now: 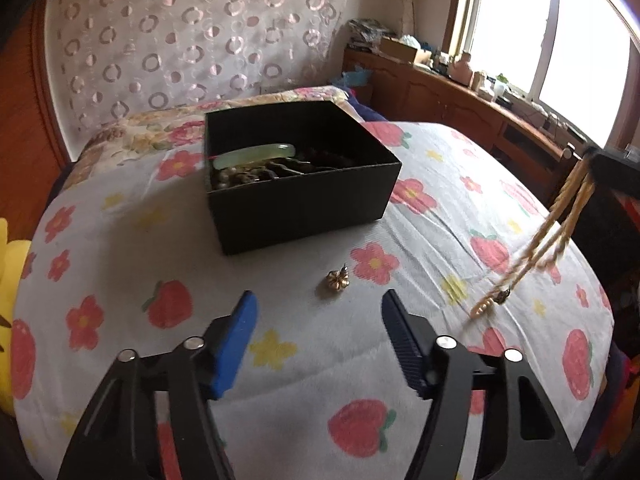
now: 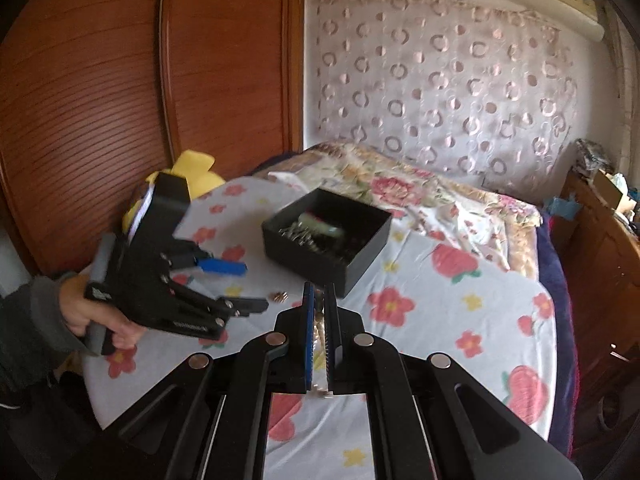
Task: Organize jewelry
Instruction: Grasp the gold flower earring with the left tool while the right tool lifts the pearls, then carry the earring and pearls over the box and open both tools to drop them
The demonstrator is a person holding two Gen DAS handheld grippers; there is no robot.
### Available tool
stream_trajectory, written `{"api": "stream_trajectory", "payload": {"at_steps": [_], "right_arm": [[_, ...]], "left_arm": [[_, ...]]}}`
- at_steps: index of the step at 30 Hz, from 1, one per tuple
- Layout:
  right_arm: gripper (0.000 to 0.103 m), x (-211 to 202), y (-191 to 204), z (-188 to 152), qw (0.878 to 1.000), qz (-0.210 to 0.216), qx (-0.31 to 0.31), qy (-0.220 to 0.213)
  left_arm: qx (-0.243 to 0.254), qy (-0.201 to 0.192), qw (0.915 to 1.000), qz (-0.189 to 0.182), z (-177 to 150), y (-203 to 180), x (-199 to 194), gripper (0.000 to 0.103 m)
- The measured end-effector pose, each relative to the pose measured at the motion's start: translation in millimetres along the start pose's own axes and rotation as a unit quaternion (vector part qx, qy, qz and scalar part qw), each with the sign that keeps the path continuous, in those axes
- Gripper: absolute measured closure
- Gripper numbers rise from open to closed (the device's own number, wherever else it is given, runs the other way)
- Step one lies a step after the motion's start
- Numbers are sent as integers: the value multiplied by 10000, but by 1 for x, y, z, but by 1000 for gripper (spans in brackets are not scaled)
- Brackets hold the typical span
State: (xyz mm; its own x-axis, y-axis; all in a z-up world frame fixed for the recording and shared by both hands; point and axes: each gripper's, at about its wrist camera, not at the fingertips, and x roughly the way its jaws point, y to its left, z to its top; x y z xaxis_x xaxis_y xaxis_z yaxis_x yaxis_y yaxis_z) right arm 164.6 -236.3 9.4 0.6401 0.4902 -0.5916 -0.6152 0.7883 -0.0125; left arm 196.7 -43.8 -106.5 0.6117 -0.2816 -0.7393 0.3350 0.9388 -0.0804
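Left tool [image 1: 318, 316] wide open, right tool [image 2: 319, 300] pinching gold chain [image 1: 560, 220], black box [image 1: 304, 200] holding green bangle [image 1: 256, 155], beads [image 1: 240, 176]

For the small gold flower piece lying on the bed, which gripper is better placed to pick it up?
Left. The left gripper is open and points at the gold flower piece just ahead of its fingers. The right gripper already holds the gold necklace.

We are in a home bedroom: a bed under a white strawberry-and-flower quilt [image 1: 120, 248], a brown slatted wooden wardrobe [image 2: 100, 80], and a sunlit window [image 1: 560, 32].
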Motion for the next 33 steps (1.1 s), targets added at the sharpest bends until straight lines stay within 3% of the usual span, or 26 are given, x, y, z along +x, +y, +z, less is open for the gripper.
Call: {"api": "stream_trajectory", "payload": {"at_steps": [2, 6, 10, 12, 16, 33], "right_arm": [[98, -4, -4, 5, 10000, -35, 19, -54], [98, -11, -9, 12, 9998, -83, 42, -173], [98, -13, -11, 16, 9997, -97, 61, -227], [98, -14, -10, 18, 9996, -106, 59, -240], [98, -11, -9, 21, 9996, -121, 36, -249], [97, 20, -25, 91, 9983, -134, 233, -509]], "left_arm": [[50, 75, 10000, -1, 3, -4, 7, 49], [170, 225, 9996, -22, 8, -12, 20, 66], [286, 220, 9993, 81, 11, -17, 25, 69], [339, 214, 9990, 175, 13, -19, 27, 90], [425, 221, 9988, 87, 13, -21, 23, 89], [59, -551, 9982, 247, 57, 6, -36, 89]]}}
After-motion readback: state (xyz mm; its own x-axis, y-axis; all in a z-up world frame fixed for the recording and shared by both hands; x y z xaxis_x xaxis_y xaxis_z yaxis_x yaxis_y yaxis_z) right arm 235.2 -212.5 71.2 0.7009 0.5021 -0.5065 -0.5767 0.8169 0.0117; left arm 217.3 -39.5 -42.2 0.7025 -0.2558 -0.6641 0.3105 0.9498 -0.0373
